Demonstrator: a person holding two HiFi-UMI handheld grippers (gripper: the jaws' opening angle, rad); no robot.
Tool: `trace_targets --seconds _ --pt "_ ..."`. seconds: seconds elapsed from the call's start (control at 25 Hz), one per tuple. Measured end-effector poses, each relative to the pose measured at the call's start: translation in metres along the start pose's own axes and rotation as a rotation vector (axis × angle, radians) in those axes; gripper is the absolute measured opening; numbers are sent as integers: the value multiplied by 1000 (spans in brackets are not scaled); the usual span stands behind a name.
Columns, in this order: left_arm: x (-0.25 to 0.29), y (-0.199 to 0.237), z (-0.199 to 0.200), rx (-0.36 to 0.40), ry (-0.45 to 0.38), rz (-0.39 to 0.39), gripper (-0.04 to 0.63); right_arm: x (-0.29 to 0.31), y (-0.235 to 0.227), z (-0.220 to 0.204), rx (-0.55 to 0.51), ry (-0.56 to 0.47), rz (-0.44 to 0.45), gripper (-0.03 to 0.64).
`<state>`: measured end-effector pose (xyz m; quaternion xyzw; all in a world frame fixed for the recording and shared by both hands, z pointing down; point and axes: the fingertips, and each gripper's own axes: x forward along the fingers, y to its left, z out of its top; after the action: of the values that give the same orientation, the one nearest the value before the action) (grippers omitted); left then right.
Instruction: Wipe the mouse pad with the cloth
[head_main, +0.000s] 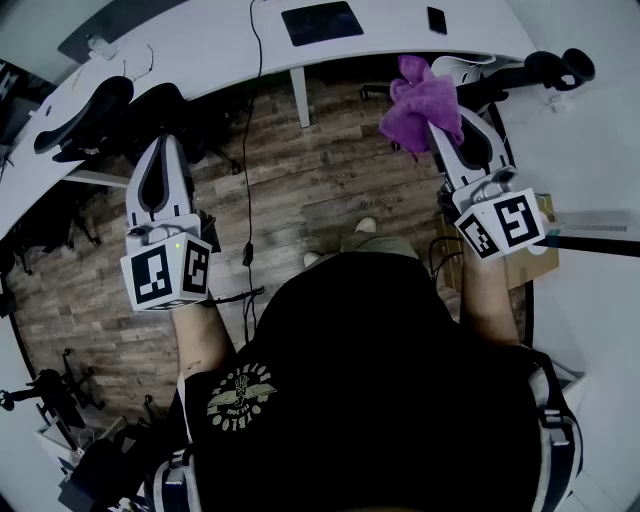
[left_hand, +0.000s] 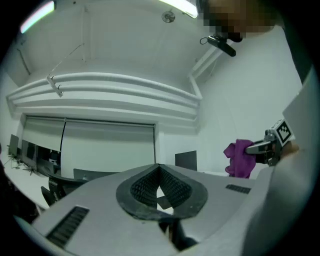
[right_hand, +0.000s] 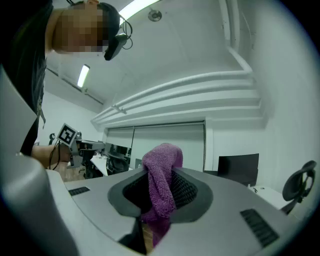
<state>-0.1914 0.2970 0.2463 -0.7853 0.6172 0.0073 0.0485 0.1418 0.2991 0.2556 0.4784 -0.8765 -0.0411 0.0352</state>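
The dark mouse pad (head_main: 321, 22) lies flat on the curved white desk (head_main: 210, 45), far ahead of both grippers. My right gripper (head_main: 438, 113) is held up over the floor, shut on a purple cloth (head_main: 420, 98) that bunches out past its tips. In the right gripper view the cloth (right_hand: 161, 182) stands up between the jaws of the right gripper (right_hand: 160, 176). My left gripper (head_main: 163, 142) is raised at the left, shut and empty; its jaws meet at the tips (left_hand: 159, 169). The left gripper view shows the cloth (left_hand: 240, 158) off to the right.
A black phone (head_main: 437, 20) lies on the desk right of the pad. A black cable (head_main: 250, 150) hangs from the desk to the wooden floor. Office chairs (head_main: 85, 115) stand at the left and another (head_main: 540, 70) at the right. A cardboard box (head_main: 530, 262) sits by my right arm.
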Motion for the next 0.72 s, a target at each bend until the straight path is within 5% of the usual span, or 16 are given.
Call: trace_targets --seconds 0.32,0.72 --pt "5 -10 -1 -2 3 -21 2 -5 -5 -5 34 9 1 87" --pt "42 -24 -21 12 40 -24 2 24 -67 -26 111 6 -25 89"
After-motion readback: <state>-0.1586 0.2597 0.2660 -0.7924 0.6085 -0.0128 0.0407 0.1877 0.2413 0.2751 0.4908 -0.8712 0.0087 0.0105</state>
